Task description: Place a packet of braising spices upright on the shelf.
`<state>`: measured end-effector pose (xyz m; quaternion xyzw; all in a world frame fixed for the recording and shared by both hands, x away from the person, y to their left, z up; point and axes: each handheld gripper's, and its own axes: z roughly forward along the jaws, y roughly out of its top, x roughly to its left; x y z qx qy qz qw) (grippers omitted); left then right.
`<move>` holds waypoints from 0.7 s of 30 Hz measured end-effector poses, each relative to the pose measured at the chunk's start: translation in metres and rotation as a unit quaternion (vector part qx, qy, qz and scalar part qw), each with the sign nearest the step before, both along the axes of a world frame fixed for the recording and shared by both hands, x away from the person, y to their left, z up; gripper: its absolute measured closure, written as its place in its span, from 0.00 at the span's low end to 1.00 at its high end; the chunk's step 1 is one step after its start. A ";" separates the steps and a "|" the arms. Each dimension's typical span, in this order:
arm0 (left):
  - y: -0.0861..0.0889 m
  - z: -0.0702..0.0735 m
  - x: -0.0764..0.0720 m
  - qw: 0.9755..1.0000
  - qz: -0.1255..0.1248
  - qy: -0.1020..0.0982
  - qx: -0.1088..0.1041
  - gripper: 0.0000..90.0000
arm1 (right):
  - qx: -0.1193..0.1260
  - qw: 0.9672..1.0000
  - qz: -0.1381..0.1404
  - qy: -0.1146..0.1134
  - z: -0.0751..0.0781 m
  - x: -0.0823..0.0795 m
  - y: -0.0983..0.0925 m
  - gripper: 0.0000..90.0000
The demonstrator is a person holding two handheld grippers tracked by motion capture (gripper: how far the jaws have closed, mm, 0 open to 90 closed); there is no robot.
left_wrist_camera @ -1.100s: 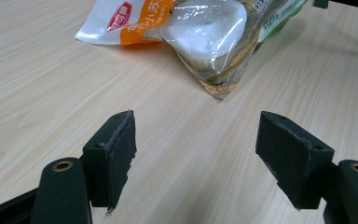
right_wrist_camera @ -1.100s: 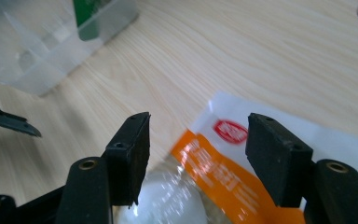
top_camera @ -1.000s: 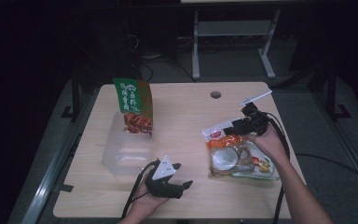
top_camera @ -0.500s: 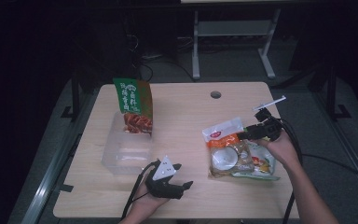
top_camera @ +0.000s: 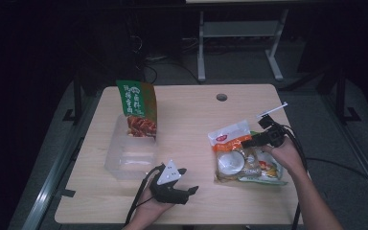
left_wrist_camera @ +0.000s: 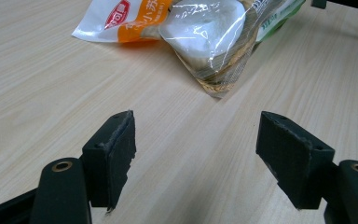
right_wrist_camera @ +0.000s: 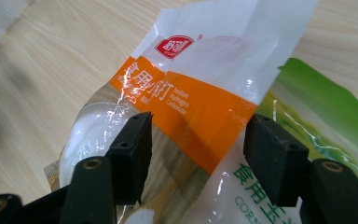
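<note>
An orange-and-white pouch [top_camera: 229, 138] lies on the wooden table [top_camera: 187, 120], on top of a green-printed pouch [top_camera: 268, 171]. My right gripper [top_camera: 245, 143] hovers just over them. In the right gripper view it [right_wrist_camera: 198, 140] stands open with the orange-and-white pouch [right_wrist_camera: 191, 98] below and between its pads; the jaws have just been closing a little and do not press on it. The green-printed pouch [right_wrist_camera: 326, 102] lies beside it. My left gripper [top_camera: 189, 180] rests near the front edge, open [left_wrist_camera: 196, 135], over bare wood. The orange-and-white pouch [left_wrist_camera: 186, 23] lies ahead of it.
A clear plastic tub [top_camera: 129, 155] sits left of centre, with a green-and-red snack bag [top_camera: 137, 108] standing upright at its far end. A cable hole [top_camera: 221, 97] is near the table's far edge. Cables trail from both grippers toward the person.
My right gripper has come down and toward the person, onto the pile of pouches. The left gripper and everything else have stayed put.
</note>
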<state>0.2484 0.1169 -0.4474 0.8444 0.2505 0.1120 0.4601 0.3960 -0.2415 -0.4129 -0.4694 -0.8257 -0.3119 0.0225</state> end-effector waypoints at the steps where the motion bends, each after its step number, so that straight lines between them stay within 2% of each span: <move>1: 0.000 0.000 0.000 1.000 0.000 0.000 0.000 0.31 | 0.002 1.000 0.002 0.001 -0.001 0.001 0.001 0.49; 6: 0.000 0.000 0.000 1.000 -0.001 0.005 -0.001 0.31 | 0.012 1.000 0.006 0.013 -0.008 0.004 0.006 0.53; 7: -0.001 0.000 0.000 1.000 -0.001 0.005 0.000 0.31 | 0.013 1.000 0.005 0.016 -0.011 0.005 0.008 0.57; 10: 0.000 -0.001 0.002 1.000 0.000 0.009 -0.001 0.31 | 0.020 1.000 0.007 0.020 -0.014 0.006 0.009 0.62; 11: 0.000 -0.001 0.002 1.000 -0.001 0.009 -0.001 0.31 | 0.025 0.999 0.004 0.023 -0.014 0.006 0.009 0.65; 12: 0.000 -0.002 0.003 1.000 0.000 0.012 -0.003 0.31 | 0.039 0.999 0.003 0.025 -0.015 0.006 0.009 0.73; 14: 0.000 -0.002 0.003 1.000 0.001 0.015 -0.003 0.31 | 0.044 0.999 0.002 0.026 -0.015 0.006 0.009 0.77; 16: 0.000 -0.003 0.004 1.000 0.001 0.018 -0.004 0.31 | 0.050 0.998 0.007 0.026 -0.014 0.005 0.010 0.87; 17: 0.000 -0.003 0.004 1.000 0.002 0.019 -0.005 0.31 | 0.054 0.998 0.012 0.024 -0.013 0.004 0.011 0.95; 18: 0.000 -0.003 0.005 1.000 0.002 0.020 -0.008 0.31 | 0.058 0.998 0.017 0.019 -0.011 0.003 0.012 0.98; 21: -0.001 -0.003 0.006 1.000 0.001 0.025 -0.010 0.31 | 0.052 0.998 0.022 0.011 -0.008 0.000 0.015 0.99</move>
